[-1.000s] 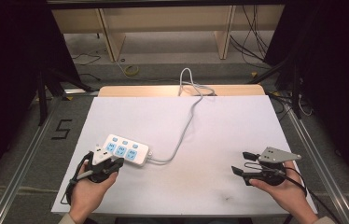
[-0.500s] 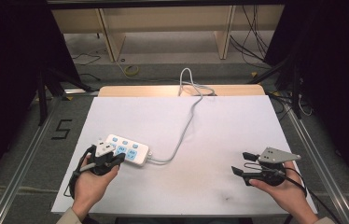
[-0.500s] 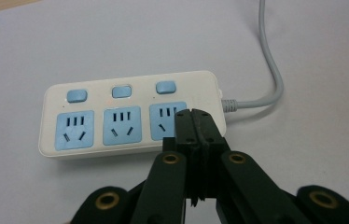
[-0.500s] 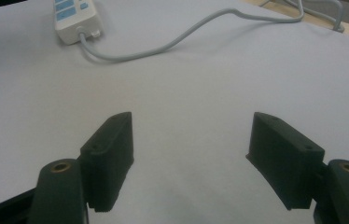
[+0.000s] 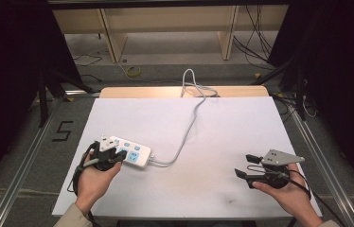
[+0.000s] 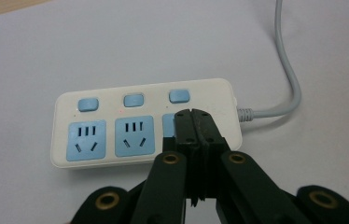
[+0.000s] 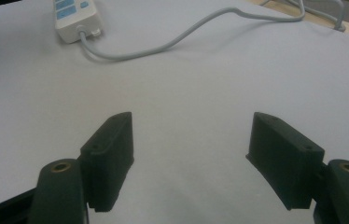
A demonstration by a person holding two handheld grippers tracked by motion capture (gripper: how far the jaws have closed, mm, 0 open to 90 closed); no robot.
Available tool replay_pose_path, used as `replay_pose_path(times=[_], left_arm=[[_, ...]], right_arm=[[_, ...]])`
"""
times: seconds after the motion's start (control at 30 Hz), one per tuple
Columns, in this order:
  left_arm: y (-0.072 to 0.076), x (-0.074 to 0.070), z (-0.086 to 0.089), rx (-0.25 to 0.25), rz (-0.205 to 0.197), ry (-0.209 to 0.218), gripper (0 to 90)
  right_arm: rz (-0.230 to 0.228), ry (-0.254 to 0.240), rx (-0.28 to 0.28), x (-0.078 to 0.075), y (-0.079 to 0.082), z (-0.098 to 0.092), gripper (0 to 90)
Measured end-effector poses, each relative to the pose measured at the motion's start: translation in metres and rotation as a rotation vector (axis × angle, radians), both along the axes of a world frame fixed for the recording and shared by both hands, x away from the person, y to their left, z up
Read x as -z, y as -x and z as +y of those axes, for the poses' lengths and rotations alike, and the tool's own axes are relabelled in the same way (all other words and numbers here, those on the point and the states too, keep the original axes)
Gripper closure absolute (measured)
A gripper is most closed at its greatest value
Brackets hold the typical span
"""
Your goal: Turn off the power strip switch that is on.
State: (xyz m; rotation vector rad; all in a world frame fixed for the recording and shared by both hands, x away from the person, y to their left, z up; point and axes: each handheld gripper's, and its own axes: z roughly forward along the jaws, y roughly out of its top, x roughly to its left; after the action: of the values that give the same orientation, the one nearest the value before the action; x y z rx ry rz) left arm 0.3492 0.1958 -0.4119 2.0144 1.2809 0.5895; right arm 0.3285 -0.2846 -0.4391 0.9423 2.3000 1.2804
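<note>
A white power strip [image 5: 132, 152] with three blue sockets and three blue switches lies at the table's near left; its grey cable [image 5: 187, 127] runs back and off the far edge. My left gripper [image 5: 113, 153] hovers at the strip's near-left end. In the left gripper view its jaws are pressed together with nothing between them, tips [image 6: 193, 116] over the power strip [image 6: 116, 135] at its right-hand socket, which they partly cover. My right gripper [image 5: 243, 165] rests near the table's front right, jaws wide apart and empty [image 7: 191, 140], pointing toward the strip [image 7: 74, 16].
A white sheet [image 5: 222, 137] covers the table, with a wooden strip [image 5: 165, 91] along its far edge. Wooden shelving legs [image 5: 111, 40] and loose cables [image 5: 255, 42] lie on the floor beyond. A "5" is marked on the floor [image 5: 62, 131] at left.
My left gripper has slid forward and right, so its tips now lie over the strip's near end. The right gripper has stayed put.
</note>
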Motion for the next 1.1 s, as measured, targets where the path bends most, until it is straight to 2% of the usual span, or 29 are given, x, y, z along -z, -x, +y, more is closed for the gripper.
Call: replay_pose_path(times=[0.47, 0.77, 1.1], left_arm=[[-0.020, 0.000, -0.002, -0.015, 0.026, -0.023, 89.9], [-0.028, 0.000, -0.003, -0.023, 0.037, -0.039, 90.0], [-0.037, -0.002, -0.002, -0.049, 0.058, -0.034, 90.0]], right_arm=[[0.005, 0.008, -0.007, 0.001, -0.001, 0.003, 31.3], [0.004, 0.008, -0.007, 0.001, 0.000, 0.002, 31.3], [0.018, 0.016, -0.016, 0.002, 0.000, 0.003, 31.3]])
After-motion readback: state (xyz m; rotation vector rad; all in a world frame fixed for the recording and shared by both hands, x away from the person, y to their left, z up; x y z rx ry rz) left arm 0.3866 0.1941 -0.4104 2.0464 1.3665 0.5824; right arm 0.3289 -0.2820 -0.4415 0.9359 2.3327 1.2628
